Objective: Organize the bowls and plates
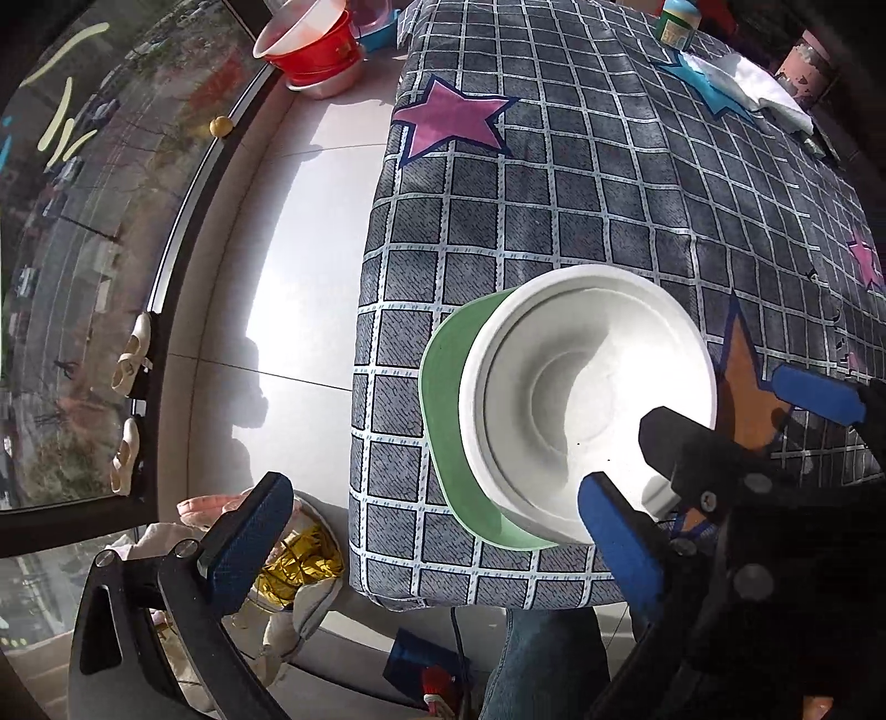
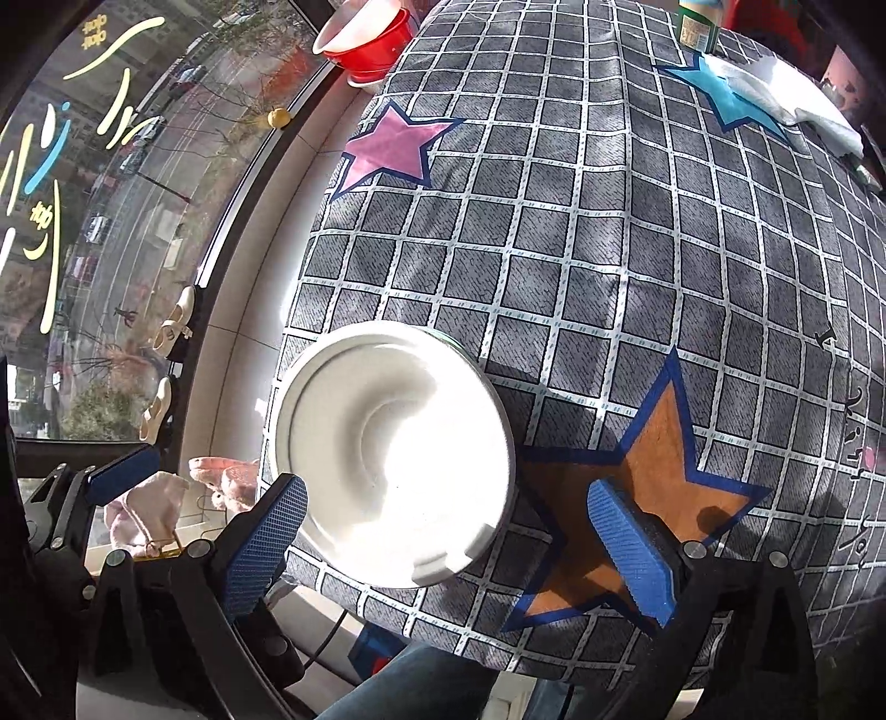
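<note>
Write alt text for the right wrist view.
A round white plate lies on a green dish on a grey checked tablecloth with coloured stars. The right gripper hangs open above its near edge, holding nothing.

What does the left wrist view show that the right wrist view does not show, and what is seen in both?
Only the left wrist view shows the green bowl's side under the white dish, and yellow fabric on the floor. Only the right wrist view shows the whole orange star. Both show the white dish, the red bowl, the pink star and the open left gripper and right gripper, holding nothing.
</note>
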The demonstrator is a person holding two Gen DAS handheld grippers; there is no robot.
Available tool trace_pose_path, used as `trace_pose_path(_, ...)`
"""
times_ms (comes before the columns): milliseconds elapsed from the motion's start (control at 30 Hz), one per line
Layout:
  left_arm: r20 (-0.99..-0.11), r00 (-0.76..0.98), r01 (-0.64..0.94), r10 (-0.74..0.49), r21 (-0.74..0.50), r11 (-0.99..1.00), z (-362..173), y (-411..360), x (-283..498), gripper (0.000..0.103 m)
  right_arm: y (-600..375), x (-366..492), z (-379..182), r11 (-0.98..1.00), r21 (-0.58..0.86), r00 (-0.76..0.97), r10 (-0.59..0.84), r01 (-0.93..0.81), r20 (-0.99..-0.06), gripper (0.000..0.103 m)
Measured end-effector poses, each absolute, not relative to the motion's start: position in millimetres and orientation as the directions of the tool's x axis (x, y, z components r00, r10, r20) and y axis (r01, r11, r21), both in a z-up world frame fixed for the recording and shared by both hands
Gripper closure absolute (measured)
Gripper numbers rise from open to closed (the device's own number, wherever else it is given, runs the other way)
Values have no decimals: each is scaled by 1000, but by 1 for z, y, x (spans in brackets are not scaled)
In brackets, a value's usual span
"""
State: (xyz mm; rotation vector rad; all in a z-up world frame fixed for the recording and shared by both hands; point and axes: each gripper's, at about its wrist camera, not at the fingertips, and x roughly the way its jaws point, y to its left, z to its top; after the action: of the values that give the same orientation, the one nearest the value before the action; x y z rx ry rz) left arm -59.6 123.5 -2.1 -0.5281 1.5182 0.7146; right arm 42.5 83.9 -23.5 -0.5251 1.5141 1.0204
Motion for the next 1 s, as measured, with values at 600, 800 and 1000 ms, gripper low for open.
trace_pose_path(600,-938,-327,-539,115,285,792,-11,115,-51,0,72,62,0,565,184,-78,206,-804,-975,1)
trace_pose_path(800,-923,-362,-483,133,308,820,-16,115,-37,0,69,56,3,547,129,-20,201,-827,-979,1)
trace_pose_path(1000,-923,-357,-449,142,303,840,-18,114,-21,0,63,60,0,560,120,-14,191,-820,-982,1)
